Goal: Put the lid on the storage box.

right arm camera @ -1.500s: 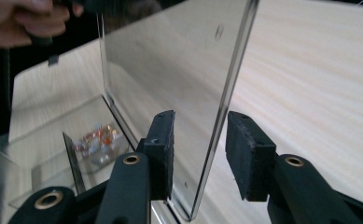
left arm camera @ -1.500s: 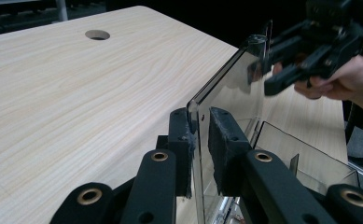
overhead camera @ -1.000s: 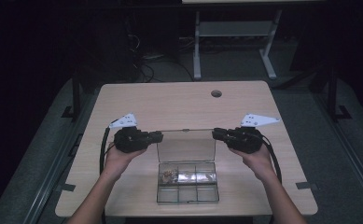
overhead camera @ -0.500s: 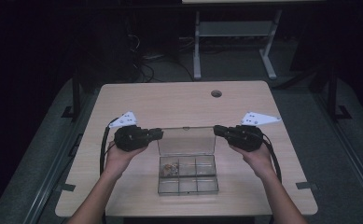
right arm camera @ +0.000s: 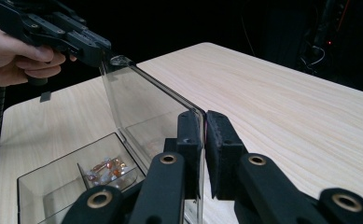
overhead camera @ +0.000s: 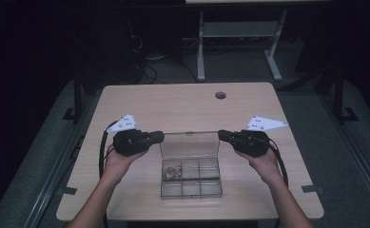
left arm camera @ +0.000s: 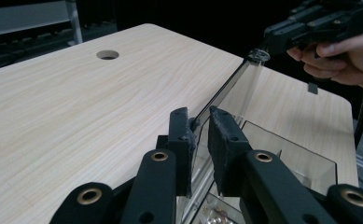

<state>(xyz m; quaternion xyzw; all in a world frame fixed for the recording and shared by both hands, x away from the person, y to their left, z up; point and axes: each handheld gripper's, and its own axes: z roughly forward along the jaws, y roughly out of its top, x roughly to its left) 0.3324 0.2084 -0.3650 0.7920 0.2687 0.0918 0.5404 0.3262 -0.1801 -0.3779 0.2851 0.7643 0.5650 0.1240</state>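
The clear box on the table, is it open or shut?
Open. The lid stands up from the box, with the left gripper and the right gripper at its top corners.

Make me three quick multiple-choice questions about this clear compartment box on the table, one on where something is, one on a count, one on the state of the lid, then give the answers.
1. Where in the clear box do the small items lie?
A. back left compartment
B. front right compartment
C. front middle compartment

2. How many round holes does the tabletop have?
A. none
B. one
C. three

3. How does the lid stand?
A. shut flat on the box
B. lifted off and lying on the table
C. raised open, a gripper at each top corner

Answers: 1 A, the high view shows them in the back row, at its left. 2 B, a single hole lies near the far edge. 3 C, the left gripper and right gripper each have jaws astride a top corner of the upright lid.
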